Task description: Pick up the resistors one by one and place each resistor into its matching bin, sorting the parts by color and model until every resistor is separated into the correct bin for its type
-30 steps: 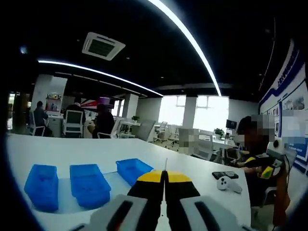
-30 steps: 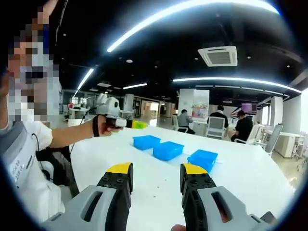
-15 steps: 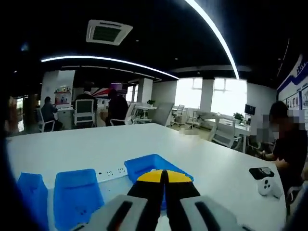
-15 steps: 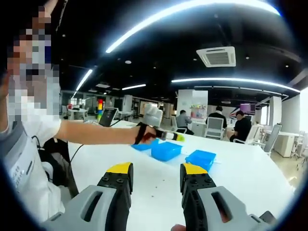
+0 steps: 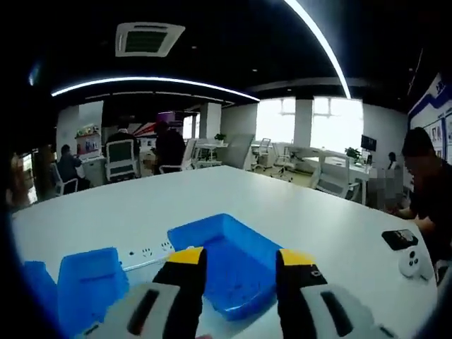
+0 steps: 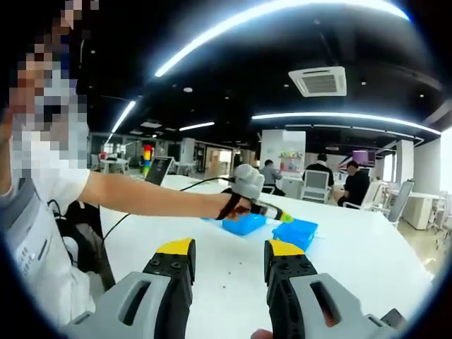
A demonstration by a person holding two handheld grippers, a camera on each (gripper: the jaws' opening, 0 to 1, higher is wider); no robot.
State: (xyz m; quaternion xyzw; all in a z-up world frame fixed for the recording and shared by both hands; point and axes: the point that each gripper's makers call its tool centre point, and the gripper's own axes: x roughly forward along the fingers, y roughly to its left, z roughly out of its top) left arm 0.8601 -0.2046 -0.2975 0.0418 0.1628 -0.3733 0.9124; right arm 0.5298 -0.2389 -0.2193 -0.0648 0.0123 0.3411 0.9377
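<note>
Three blue bins stand in a row on the white bench; in the left gripper view the near bin lies just beyond the left tongs, a second bin sits to its left and a third is cut off by the edge. No resistor can be made out in any bin or on the bench; the parts are too small to tell. A white power strip shows between the first two bins. The left tongs, pressed shut half a second ago, now stand apart with nothing between them, and the near bin looms larger than before. In the right gripper view the person's outstretched arm reaches across the bench, the hand holding the left tongs over the bins, farther along than before. The right tongs hang wide apart and empty above bare bench. A phone and a white controller lie at the far right, beside a seated person.
</note>
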